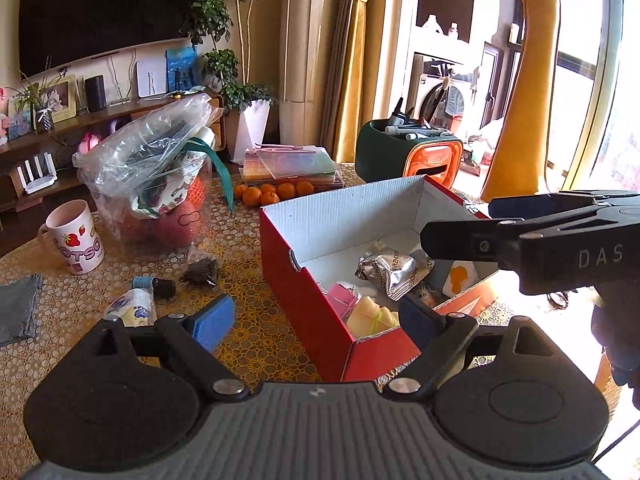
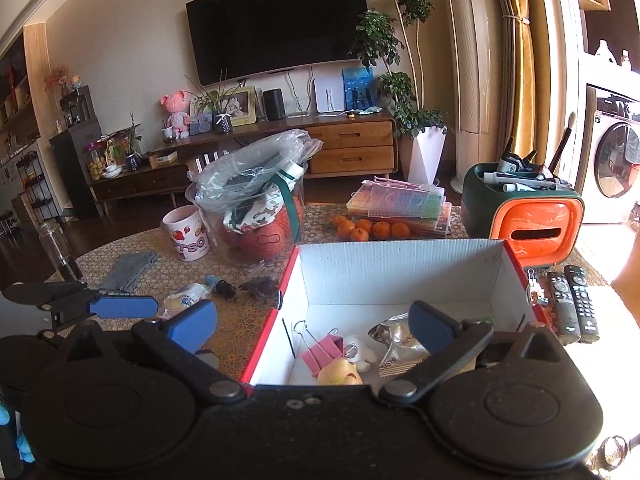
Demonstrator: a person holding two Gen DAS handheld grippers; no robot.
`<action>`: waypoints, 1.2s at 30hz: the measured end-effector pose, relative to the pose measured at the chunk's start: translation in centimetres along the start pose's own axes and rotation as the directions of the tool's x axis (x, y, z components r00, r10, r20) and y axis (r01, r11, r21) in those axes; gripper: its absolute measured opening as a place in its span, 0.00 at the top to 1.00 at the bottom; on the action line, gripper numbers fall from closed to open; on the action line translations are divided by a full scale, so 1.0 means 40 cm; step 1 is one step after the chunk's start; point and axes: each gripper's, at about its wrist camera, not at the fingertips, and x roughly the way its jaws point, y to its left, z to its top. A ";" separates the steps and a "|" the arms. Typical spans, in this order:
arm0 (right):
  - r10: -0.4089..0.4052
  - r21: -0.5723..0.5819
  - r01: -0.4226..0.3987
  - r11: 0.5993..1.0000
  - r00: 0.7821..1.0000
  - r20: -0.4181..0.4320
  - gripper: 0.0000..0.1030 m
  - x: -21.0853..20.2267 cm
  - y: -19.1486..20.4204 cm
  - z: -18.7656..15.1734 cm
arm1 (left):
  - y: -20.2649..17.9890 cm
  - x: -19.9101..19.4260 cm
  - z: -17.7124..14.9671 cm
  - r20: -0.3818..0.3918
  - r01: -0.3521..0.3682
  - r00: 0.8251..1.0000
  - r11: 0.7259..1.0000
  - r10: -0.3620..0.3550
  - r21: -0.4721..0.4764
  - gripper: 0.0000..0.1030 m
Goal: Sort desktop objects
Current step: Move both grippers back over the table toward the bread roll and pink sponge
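Both grippers hang over the near end of the red box (image 2: 276,320) with nothing in them; the left gripper (image 1: 316,316) has its blue pads spread wide, one over the tablecloth and one over the box corner, and the right gripper (image 2: 316,324) stands just as wide above the box floor. No earlier view is given, so I judge only from this: the step in hand seems to be the choice of the next loose thing.

Inside the box already lie a pink binder clip (image 2: 320,350), a silver foil packet (image 2: 394,338) and a pale yellow soft item (image 1: 370,316); on the table, left of the box, remain a small white packet (image 1: 134,308), a blue-capped little object (image 1: 154,283) and a dark crumpled clump (image 1: 202,272); two remote controls (image 2: 572,304) lie at the box's right side.

To do it well, I would send the left gripper to the white packet, since it is nearest to that side; the pads should come down on both sides of its narrow width, low to the cloth; the packet looks soft and may slip, so the closing should be slow. The right gripper should keep out of the left one's path, because in the left view it crosses above the box; the mug (image 1: 76,240) and the clear bucket (image 1: 160,208) stand near and must not be bumped.
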 end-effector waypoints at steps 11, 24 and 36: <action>-0.056 -0.047 0.056 0.997 0.998 0.002 0.01 0.042 0.106 -0.059 | 0.091 -0.040 -0.099 0.040 -0.096 0.994 0.994 0.099 -0.058 0.00; -0.007 -0.135 0.004 0.991 1.000 -0.021 0.01 0.178 0.276 -0.009 | 0.237 0.013 -0.189 -0.009 -0.273 0.962 0.953 0.275 -0.131 0.00; 0.053 -0.175 -0.081 0.981 0.986 -0.158 0.01 0.378 0.371 0.043 | 0.314 0.116 -0.217 -0.051 -0.377 0.926 0.913 0.374 -0.158 0.00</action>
